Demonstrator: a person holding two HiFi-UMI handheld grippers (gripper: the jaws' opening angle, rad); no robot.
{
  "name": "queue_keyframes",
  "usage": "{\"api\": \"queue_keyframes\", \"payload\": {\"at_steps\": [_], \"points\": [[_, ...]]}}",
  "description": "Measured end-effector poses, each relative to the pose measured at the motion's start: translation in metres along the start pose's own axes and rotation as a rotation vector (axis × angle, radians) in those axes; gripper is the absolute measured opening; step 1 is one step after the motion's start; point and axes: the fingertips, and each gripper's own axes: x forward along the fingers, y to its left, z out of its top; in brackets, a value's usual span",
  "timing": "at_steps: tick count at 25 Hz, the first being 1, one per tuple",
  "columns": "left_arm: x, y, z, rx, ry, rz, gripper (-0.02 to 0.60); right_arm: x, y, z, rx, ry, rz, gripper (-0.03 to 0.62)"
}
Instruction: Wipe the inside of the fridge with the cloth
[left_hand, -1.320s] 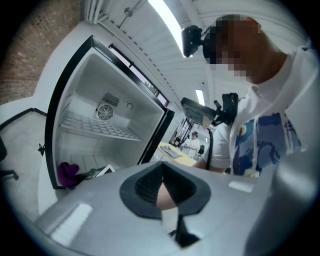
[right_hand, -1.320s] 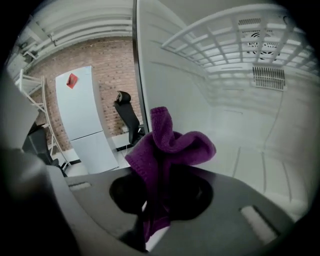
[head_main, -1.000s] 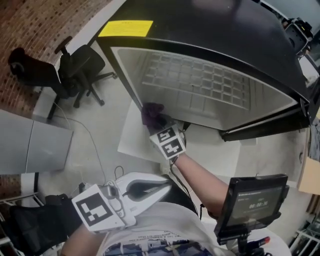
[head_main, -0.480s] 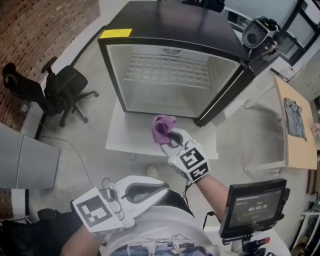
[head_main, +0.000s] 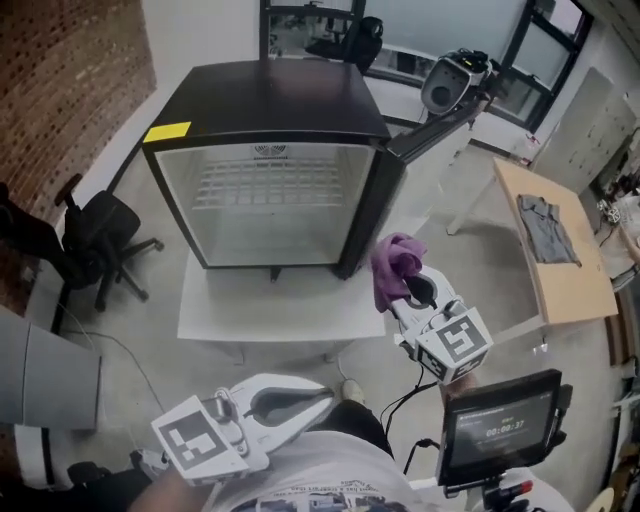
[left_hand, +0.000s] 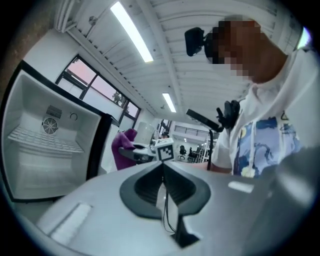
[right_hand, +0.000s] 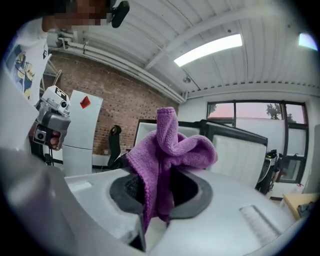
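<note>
A purple cloth (head_main: 394, 262) rides in the right gripper (head_main: 408, 288) in open air, just off the front right corner of the small black fridge (head_main: 270, 100) and not inside it, with the fridge's door (head_main: 440, 118) swung wide. The right gripper view shows the jaws closed hard on a bunched fold near the cloth's middle. A loose crest of fabric stands above them and a tail hangs down between them. The left gripper (left_hand: 162, 172) waits low near the person's body, its jaws pressed together with nothing between them. The fridge sits on a white platform (head_main: 270, 300), its pale interior bare except for a wire shelf (head_main: 268, 185) across the upper part. The cloth looks soft, light and limp, with a fuzzy pile that should resist slipping from the pads. By the look of it, it will fold and flop rather than push back, so the wiping pressure has to come through the wad that sticks out past the fingertips. A hold on a thick gathered fold, as here, seems right. The loose tail may well drag, or catch on the wire shelf, if it trails during a stroke.
</note>
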Motion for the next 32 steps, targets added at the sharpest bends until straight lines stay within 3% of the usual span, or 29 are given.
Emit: {"api": "queue_keyframes", "payload": {"at_steps": [4,6,11,16,20,25,32], "points": [[0.025,0.019,0.007,0.015,0.001,0.036,0.006,-0.007,-0.06,0.024,-0.04,-0.081,-0.032,0.078],[0.051,0.026,0.012,0.017,-0.011,0.051,0.006,-0.003,-0.087,0.032,-0.053,-0.119,-0.008,0.077],[0.13,0.038,0.017,0.022,0.018,0.068,0.006,0.022,-0.125,0.05,-0.143,-0.201,0.146,0.077],[0.18,0.051,0.022,0.026,0.021,0.129,0.006,0.047,-0.116,0.063,-0.247,-0.299,0.326,0.077],[0.204,0.062,0.018,0.009,0.022,0.192,0.006,0.051,-0.122,0.061,-0.237,-0.357,0.42,0.077],[0.224,0.073,0.014,-0.017,0.028,0.257,0.006,0.055,-0.155,0.044,-0.21,-0.353,0.448,0.077],[0.244,0.082,0.015,-0.022,0.04,0.28,0.006,0.069,-0.215,0.015,-0.211,-0.305,0.397,0.077]]}}
